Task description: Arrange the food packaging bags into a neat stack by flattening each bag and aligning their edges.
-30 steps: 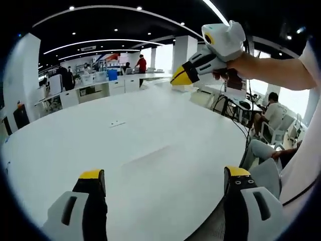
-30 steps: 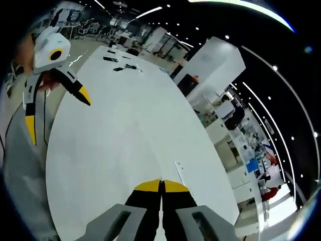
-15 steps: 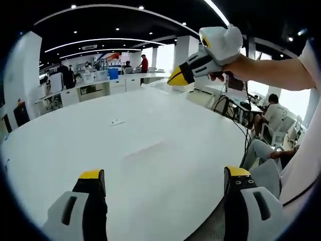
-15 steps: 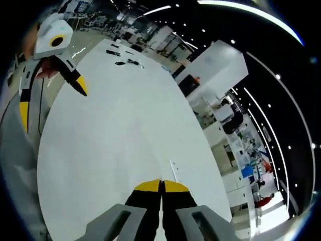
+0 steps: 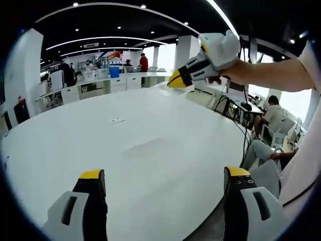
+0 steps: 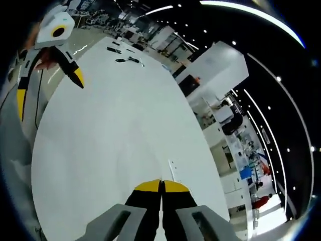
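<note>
L gripper [image 5: 163,183] jaws wide apart, bottom of left gripper view, over white table [image 5: 150,130]. R gripper [image 6: 161,187] jaws pressed together, holding nothing. Bags: can't see where. Risk: reaching blind, missing stack.

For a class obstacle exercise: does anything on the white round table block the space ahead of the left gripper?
Nothing visible does. Ahead of the left gripper, the white round table carries a small flat pale scrap, far off. The shut right gripper hangs above the table.
</note>
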